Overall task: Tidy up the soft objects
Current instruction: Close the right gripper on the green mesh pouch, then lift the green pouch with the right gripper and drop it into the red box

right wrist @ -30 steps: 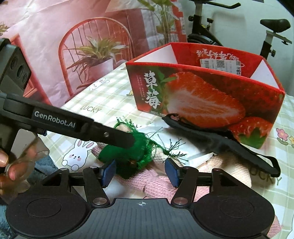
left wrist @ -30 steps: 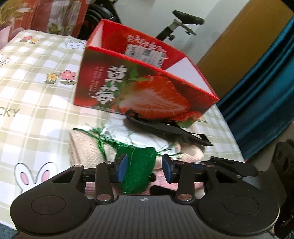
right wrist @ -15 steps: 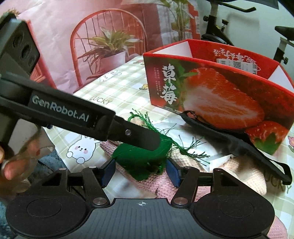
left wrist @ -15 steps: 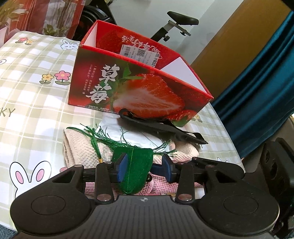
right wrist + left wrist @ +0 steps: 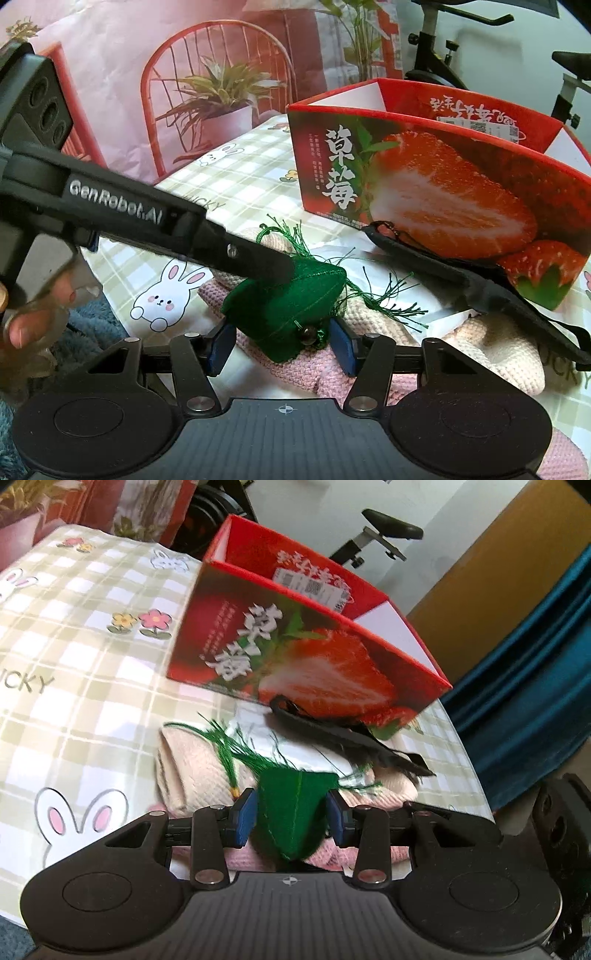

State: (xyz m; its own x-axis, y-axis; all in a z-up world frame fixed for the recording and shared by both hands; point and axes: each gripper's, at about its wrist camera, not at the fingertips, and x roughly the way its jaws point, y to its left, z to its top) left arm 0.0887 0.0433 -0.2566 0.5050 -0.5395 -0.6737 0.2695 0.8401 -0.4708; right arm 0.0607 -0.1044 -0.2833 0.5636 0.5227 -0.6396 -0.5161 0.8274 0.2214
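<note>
Item: green felt pouch with tassels (image 5: 291, 812), lifted slightly since a second ago, the left gripper (image 5: 291, 818) closed across it; pickup judged under way. It hangs just above the pink knitted cloth (image 5: 314, 365), in front of the red strawberry-printed cardboard box (image 5: 317, 664). Right gripper (image 5: 282, 345): spread wide, holding nothing, beneath the pouch. Nearby: black strap (image 5: 480, 284) against the box; checked tablecloth (image 5: 74, 664). Obstruction: tassels may snag the strap.

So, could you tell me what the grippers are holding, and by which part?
The left gripper pinches the green tasselled pouch across its broad middle, from both sides. The right gripper is open and grips nothing.
</note>
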